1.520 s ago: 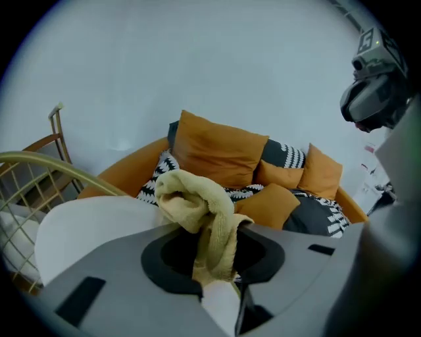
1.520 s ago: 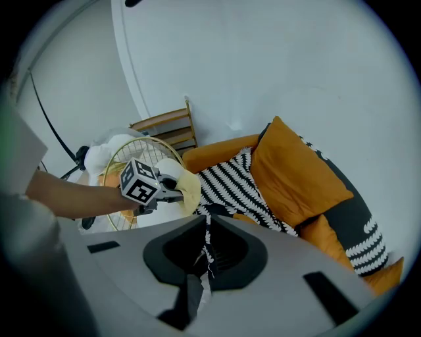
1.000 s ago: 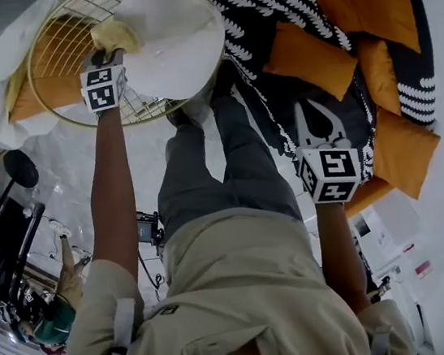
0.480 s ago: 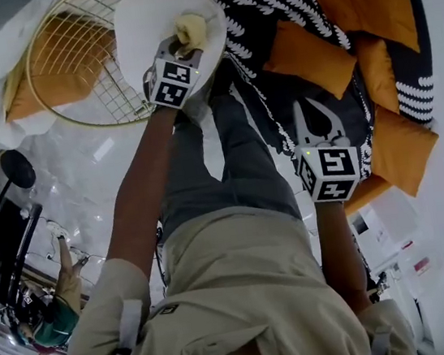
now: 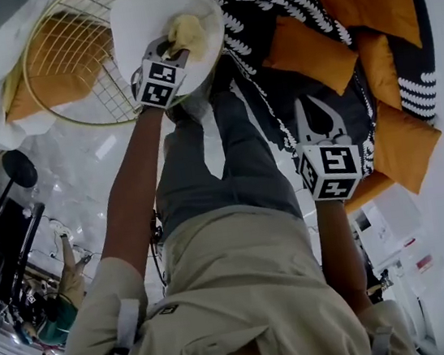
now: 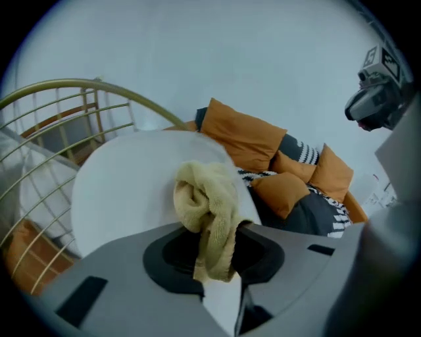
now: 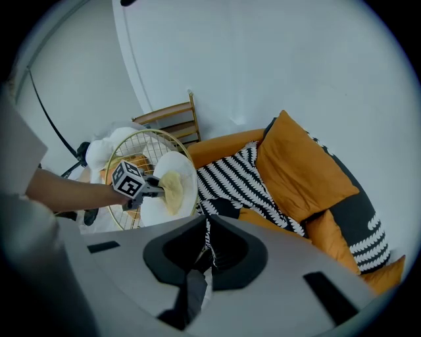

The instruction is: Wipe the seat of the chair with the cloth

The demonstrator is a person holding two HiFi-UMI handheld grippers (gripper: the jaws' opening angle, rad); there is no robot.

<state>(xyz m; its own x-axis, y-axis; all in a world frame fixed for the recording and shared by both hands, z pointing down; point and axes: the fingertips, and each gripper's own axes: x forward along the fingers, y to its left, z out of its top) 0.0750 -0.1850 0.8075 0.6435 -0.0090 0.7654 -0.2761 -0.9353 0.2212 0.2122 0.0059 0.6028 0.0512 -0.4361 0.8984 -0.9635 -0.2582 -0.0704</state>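
**Visitor:** Where has the cloth got to?

**Me:** It's in my left tongs (image 6: 214,247). They are clamped on the yellow cloth (image 6: 207,197), gripping it by a hanging fold. The rest of it bunches up in a lump just past the tips.

**Visitor:** And is it on the chair?

**Me:** Yes. The lump lies against the round white seat (image 6: 118,197), near the edge that faces the sofa (image 5: 277,103). From my head camera, my left arm (image 5: 136,176) reaches straight out to it. The chair's gold wire back (image 5: 65,55) curves round the far side of the seat.

**Visitor:** What about your other hand?

**Me:** My right tongs (image 7: 207,227) are pressed together with nothing between them. I hold them beside my right leg, well apart from the chair. They point toward the sofa.

**Visitor:** What is on the sofa?

**Me:** There are orange cushions (image 7: 302,171) and a black-and-white striped throw (image 7: 230,181). A dark cushion with white bands (image 7: 358,220) lies further along. From the right tongs' camera I can see the left tongs and the cloth on the seat, small, off to the left of the throw.
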